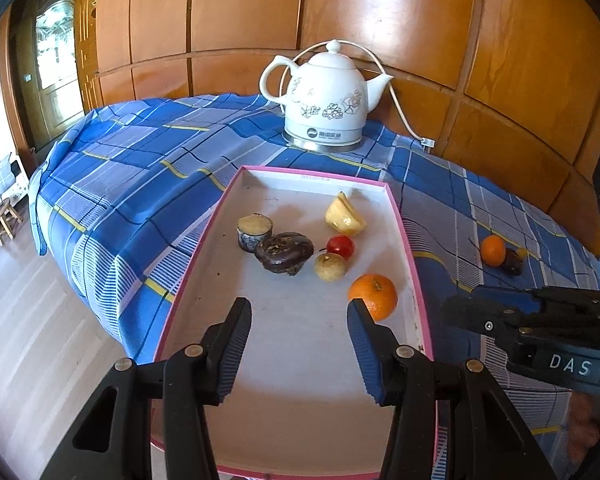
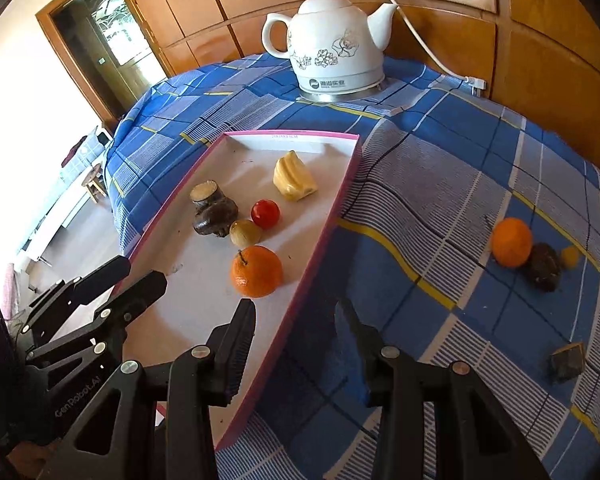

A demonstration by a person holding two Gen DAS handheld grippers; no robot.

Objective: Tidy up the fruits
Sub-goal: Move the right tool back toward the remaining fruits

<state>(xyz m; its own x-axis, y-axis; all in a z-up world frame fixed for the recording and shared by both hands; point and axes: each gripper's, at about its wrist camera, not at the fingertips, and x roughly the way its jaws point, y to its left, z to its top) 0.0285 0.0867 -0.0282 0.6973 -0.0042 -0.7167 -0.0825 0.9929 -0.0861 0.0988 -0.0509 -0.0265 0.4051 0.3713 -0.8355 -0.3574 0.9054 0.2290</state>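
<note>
A white tray with a pink rim (image 1: pixel 410 248) (image 2: pixel 320 248) holds an orange (image 1: pixel 374 296) (image 2: pixel 256 271), a red tomato (image 1: pixel 340 245), a pale round fruit (image 1: pixel 330 267), a yellow fruit piece (image 1: pixel 345 216), a dark lump (image 1: pixel 284 254) and a brown cylinder (image 1: pixel 254 232). My left gripper (image 1: pixel 299 312) hovers open over the tray's near half, its right finger just beside the orange. My right gripper (image 2: pixel 296 312) is open and empty, straddling the tray's right rim. On the cloth to the right lie a second orange (image 2: pixel 511 242), a dark lump (image 2: pixel 544 266), a small yellow fruit (image 2: pixel 569 257) and a brown wedge (image 2: pixel 567 362).
A white ceramic kettle (image 1: pixel 324 100) (image 2: pixel 332 48) with a cord stands at the back of the blue checked tablecloth (image 2: pixel 420 184), against wooden wall panels. The table drops off on the left to a pale floor with a small stool (image 1: pixel 4 220).
</note>
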